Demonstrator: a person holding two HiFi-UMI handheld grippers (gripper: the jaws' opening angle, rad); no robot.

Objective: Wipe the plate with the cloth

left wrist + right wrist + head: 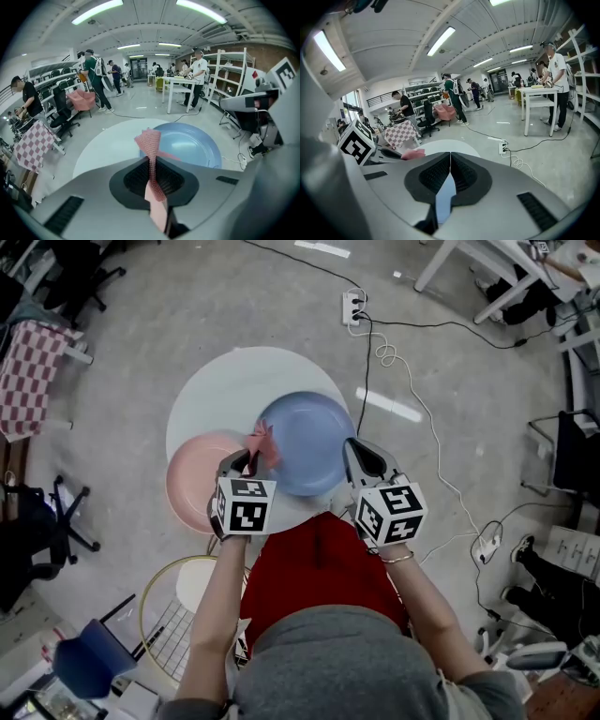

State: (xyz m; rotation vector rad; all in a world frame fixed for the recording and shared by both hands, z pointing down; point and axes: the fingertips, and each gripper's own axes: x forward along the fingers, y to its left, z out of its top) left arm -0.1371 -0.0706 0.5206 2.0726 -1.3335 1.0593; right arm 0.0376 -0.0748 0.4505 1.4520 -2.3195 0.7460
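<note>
A blue plate [305,442] hangs over the right side of the round white table [220,390], and my right gripper [361,460] is shut on its near right rim. In the right gripper view a blue sliver of the plate [445,197] shows between the closed jaws of the right gripper [450,164]. My left gripper [242,463] is shut on a pink mesh cloth [262,442], whose free end stands up at the plate's left edge. In the left gripper view the cloth [150,140] rises from the left gripper [151,176] in front of the blue plate [192,145].
A pink plate [192,484] lies on the table's near left part. A power strip [352,307] and cables run across the floor to the right. A wire-frame stool [183,615] stands by the person's left side; office chairs [37,521] and a checkered cloth [28,371] are at left.
</note>
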